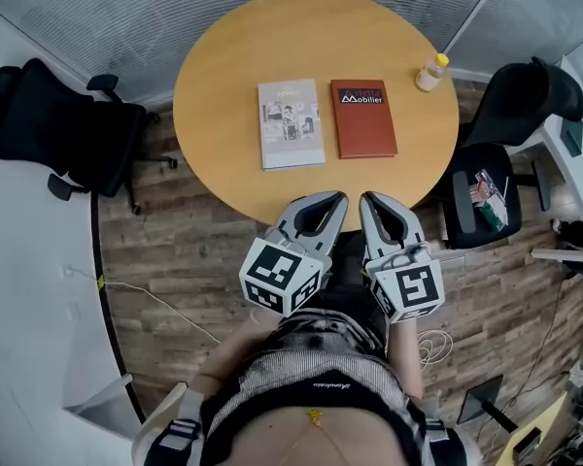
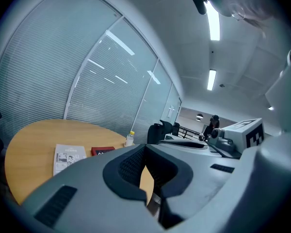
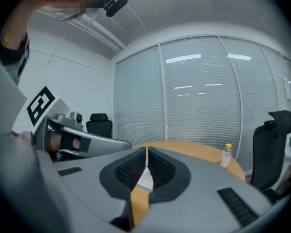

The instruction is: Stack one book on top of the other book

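Left gripper (image 1: 336, 202) and right gripper (image 1: 369, 202) jaws closed, empty; pale book (image 1: 291, 122) lies beside red book (image 1: 363, 117).

Head view: from high above, steeply down onto the table (image 1: 223, 66). Gripper views: low, close to the near table edge, almost level along own jaws, facing across it. Shared by all three: tabletop, white book (image 1: 291, 122), bottle (image 1: 430, 72).

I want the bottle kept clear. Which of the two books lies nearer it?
The flat reddish-brown book, right of the pale grey-white book; the small yellow-capped bottle stands just past its far right corner.
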Motion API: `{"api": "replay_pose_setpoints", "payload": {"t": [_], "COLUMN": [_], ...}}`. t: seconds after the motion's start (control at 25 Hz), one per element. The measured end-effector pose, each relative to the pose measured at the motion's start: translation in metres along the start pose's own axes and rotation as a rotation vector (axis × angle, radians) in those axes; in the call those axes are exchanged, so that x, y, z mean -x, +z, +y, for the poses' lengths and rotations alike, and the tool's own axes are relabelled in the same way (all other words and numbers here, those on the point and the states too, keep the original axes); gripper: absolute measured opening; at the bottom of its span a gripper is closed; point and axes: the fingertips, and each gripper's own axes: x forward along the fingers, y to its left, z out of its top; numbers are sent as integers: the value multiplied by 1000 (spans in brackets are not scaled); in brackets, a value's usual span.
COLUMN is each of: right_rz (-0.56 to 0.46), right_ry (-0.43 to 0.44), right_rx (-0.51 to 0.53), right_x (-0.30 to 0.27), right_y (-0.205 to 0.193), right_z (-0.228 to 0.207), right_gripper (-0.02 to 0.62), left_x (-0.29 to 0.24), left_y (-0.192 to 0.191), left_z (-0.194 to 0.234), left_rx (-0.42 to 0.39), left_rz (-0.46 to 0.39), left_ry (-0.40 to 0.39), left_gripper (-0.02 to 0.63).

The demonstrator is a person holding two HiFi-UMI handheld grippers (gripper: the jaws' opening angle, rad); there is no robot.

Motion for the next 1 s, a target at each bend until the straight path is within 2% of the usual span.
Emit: {"api": "replay_pose_setpoints", "payload": {"t": [0.56,1.0], "right_rz": [-10,-3], "right_ry": [90,163], "right_rx": [44,55], "right_x": [-45,-74], "right_y": [26,33], "right_z": [-83,-131], "right_gripper": [28,28], "left_x": [-92,-146], "left_y": [43,56], "left_z": [13,29], "left_rx": [-34,-39], "left_rz": [-31,-25], "left_ry": [48,107], "left_gripper": [18,20]}}
